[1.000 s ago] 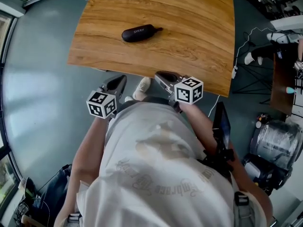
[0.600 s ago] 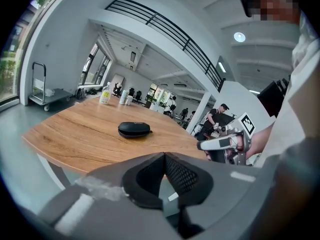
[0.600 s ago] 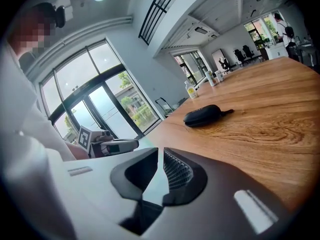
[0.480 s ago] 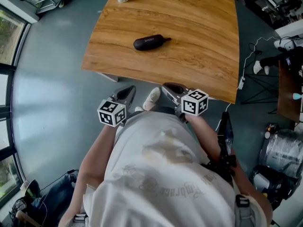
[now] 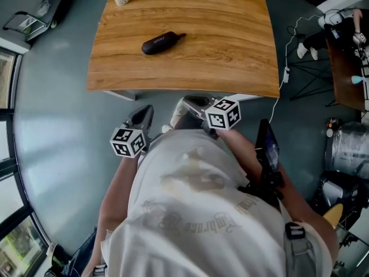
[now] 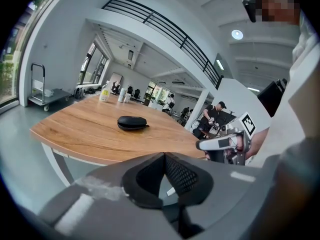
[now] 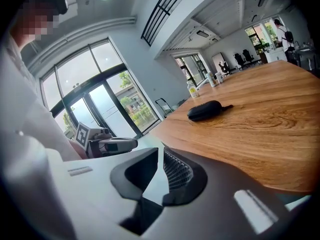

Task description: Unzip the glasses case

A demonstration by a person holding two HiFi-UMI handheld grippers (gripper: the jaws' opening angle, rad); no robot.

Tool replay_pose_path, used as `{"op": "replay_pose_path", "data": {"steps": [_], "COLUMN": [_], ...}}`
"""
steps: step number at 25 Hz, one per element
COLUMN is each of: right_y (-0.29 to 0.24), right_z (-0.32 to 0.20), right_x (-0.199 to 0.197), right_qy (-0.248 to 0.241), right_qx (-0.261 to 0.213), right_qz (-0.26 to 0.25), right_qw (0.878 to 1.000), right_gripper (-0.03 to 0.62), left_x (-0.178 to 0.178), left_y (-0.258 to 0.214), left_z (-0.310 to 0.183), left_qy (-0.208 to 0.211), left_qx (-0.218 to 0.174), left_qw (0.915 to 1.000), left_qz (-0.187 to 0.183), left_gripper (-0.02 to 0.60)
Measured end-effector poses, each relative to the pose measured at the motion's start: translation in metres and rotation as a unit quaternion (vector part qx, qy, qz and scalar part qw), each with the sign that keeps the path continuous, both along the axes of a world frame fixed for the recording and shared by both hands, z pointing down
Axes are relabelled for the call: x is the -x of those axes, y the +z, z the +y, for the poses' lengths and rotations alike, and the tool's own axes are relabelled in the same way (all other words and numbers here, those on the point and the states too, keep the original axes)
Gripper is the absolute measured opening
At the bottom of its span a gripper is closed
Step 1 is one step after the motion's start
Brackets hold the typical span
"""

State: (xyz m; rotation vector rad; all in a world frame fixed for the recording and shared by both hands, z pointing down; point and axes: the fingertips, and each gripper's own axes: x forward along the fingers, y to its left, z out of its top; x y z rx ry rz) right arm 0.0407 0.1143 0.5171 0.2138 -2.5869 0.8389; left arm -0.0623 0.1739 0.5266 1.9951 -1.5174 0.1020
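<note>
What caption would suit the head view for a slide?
Person faces a wooden table, left gripper and right gripper shut and empty, the glasses case untouched ahead.

Wooden table (image 5: 219, 51); grey floor (image 5: 52, 126) (glossy); tall windows (image 7: 95, 94).

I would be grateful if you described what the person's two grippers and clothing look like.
The left gripper and right gripper match. Each has a grey body tapering to dark jaws, with black mesh-textured pads on the inner faces. Each carries a white cube printed with black square markers. The person wears a pale short-sleeved T-shirt with faded lettering, leaving the forearms uncovered.
</note>
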Motion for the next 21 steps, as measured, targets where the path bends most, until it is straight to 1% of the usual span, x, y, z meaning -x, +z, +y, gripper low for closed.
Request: {"op": "replay_pose_path", "data": {"steps": [4, 15, 21], "right_y": [-0.002, -0.002, -0.001], "right_z": [-0.002, -0.005, -0.007], "right_x": [0.005, 0.001, -0.004], "right_qy": [-0.004, 0.002, 0.007], "right_qx": [-0.004, -0.002, -0.005], "right_qz": [-0.004, -0.003, -0.001], "right_qw": [1.000, 1.000, 1.000], "right_gripper": [0.038, 0.038, 0.038], "left_x": [0.008, -0.003, -0.004], "left_y": [-0.001, -0.001, -0.001], "left_z": [-0.003, -0.012, -0.014], "left_qy": [-0.011, 0.007, 0.007], "left_qx": [-0.005, -0.007, -0.009], "left_qw": [0.9999, 0.9999, 0.9999], "left_qz": [0.000, 0.004, 0.006], "left_gripper": [0.003, 0.003, 0.003]}}
